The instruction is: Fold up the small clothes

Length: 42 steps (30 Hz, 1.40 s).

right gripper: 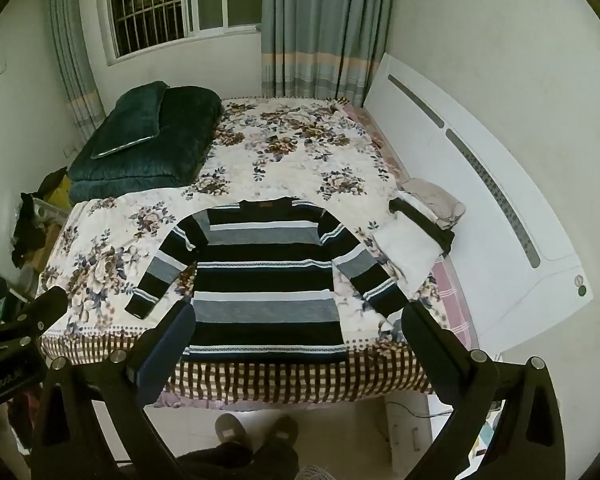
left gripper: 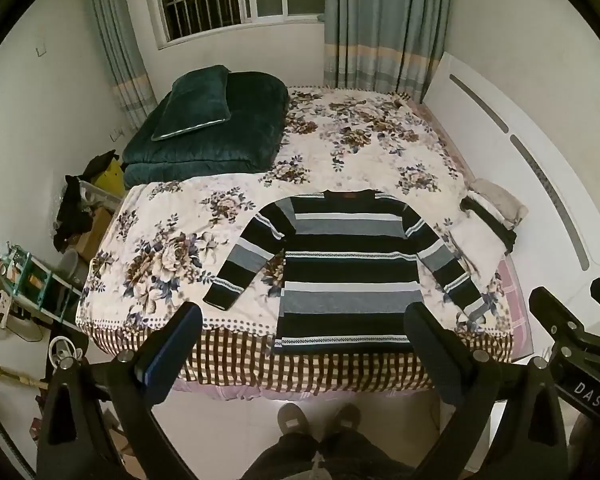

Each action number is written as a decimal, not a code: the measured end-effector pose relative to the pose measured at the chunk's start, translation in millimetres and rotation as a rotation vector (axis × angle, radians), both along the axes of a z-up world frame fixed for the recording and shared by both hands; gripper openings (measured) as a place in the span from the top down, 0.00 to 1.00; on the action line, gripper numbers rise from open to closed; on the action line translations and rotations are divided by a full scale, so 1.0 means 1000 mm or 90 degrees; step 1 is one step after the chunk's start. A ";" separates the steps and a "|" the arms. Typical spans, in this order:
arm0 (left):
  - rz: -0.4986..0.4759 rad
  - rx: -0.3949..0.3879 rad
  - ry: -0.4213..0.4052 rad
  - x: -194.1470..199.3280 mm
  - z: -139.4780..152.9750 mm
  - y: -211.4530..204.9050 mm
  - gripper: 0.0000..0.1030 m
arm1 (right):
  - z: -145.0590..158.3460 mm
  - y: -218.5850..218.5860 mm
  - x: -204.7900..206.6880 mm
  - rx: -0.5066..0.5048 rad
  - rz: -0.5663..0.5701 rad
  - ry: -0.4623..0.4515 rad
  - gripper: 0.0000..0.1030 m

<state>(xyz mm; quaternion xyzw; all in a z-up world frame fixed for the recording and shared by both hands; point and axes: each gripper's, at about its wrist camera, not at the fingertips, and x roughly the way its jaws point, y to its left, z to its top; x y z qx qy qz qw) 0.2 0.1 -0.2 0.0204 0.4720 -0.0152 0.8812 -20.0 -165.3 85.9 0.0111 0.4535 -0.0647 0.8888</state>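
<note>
Left wrist view
- Gripper: left gripper [left gripper: 302,322] is released, its jaws spread wide and holding nothing; it hangs off the near edge of the bed, above the floor.
- Task item: striped sweater [left gripper: 348,268] lies flat on the floral bedspread [left gripper: 160,240], collar toward the window, hem at the near edge of the bed, both sleeves spread out to the sides.
- Other arm: a black part of the right gripper [left gripper: 572,332] shows at the right edge; its jaws are out of frame here.
- Surroundings: dark green quilt [left gripper: 228,136] with a pillow on top at the far left corner; small stack of folded clothes [left gripper: 488,224] at the right edge of the bed, apart from the sweater's right sleeve.
- Only here: cluttered teal shelf [left gripper: 32,276] on the floor to the left of the bed.

Right wrist view
- Gripper: right gripper [right gripper: 298,322] is likewise released and empty, jaws wide, short of the sweater's hem.
- Task item: same sweater, laid out flat and unfolded.
- Only here: the full white headboard [right gripper: 480,184] with its end panel; the body of the left gripper at the left edge.

Progress
- Done: the stack of folded clothes suggests some items are likely finished; the sweater is spread out.
- Left: no fold is made in this sweater yet; sleeves and body all remain, by this judgement.
</note>
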 end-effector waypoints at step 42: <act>-0.001 -0.012 -0.014 0.001 0.004 -0.004 0.00 | 0.009 0.002 -0.003 -0.007 0.001 -0.007 0.00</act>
